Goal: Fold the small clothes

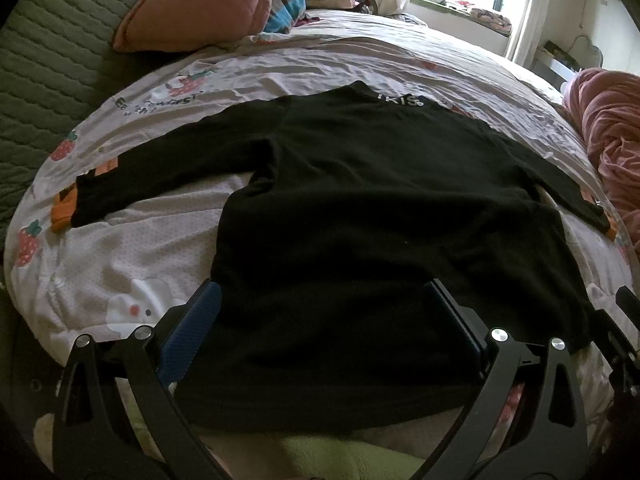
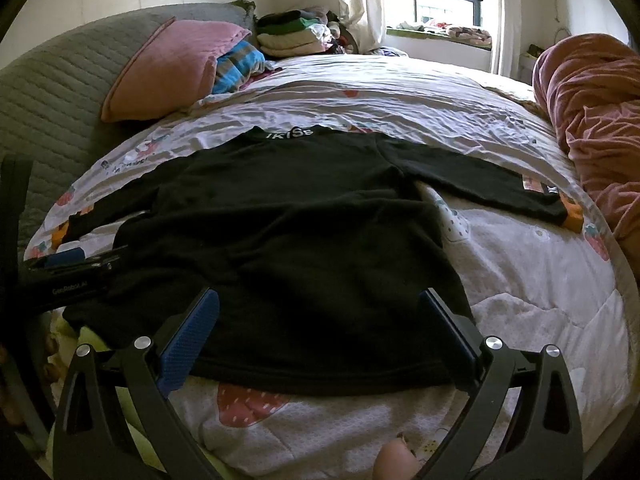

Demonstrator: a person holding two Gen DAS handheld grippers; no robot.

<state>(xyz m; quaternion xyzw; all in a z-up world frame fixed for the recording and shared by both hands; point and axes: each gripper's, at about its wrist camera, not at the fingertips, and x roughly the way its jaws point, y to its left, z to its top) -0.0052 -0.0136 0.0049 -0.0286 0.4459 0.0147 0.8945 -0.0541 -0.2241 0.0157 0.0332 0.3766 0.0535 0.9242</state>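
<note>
A small black long-sleeved shirt lies flat on the bed, collar with white letters at the far end, both sleeves spread out with orange cuffs. It also shows in the right wrist view. My left gripper is open, its blue pads either side of the shirt's near hem on the left half. My right gripper is open over the hem's right half. The left gripper's body shows at the left of the right wrist view.
The bed has a white quilt with strawberry prints. A pink pillow and a stack of folded clothes lie at the far left. A pink blanket is bunched at the right. A window is behind.
</note>
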